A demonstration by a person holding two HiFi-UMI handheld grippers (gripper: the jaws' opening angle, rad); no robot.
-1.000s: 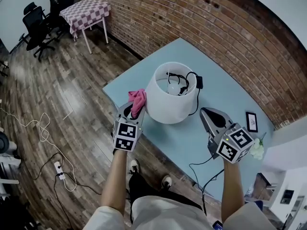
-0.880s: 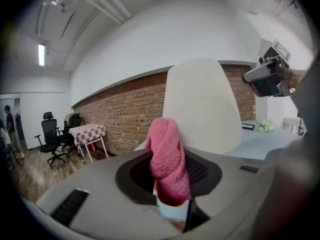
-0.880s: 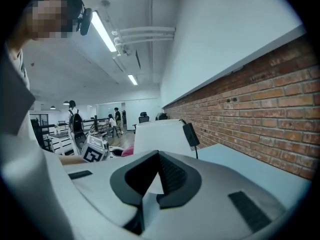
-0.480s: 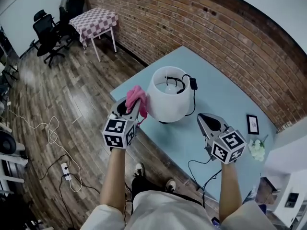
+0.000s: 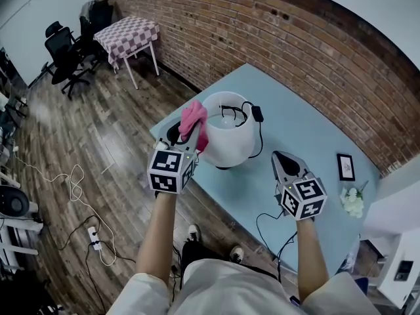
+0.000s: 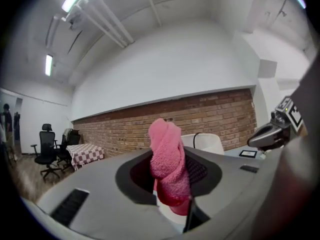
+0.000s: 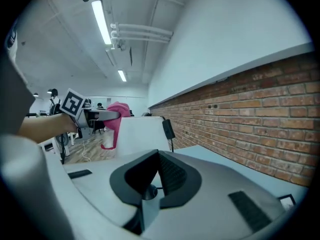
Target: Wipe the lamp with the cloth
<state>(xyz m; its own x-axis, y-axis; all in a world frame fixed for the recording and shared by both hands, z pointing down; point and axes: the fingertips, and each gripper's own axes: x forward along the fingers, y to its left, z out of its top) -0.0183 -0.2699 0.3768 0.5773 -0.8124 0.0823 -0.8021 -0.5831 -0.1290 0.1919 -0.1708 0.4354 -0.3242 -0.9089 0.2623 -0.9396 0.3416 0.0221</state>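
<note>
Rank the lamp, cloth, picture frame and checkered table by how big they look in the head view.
1. lamp, clearly the largest.
2. checkered table; it stands far off, so it looks smaller than it really is.
3. cloth; it is raised toward the camera.
4. frame, the smallest.

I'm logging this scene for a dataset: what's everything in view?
lamp: one, white, on the table
cord: one, black, over the lamp's top
cloth: one, pink, at the lamp's left rim
table: one, light blue, by the brick wall
picture frame: one, black, table's right part
flowers: one bunch, white, table's right edge
checkered table: one, pink-white, far left
office chairs: at least two, black, beside it
left gripper: shut on the cloth
right gripper: shut, empty, right of the lamp
</note>
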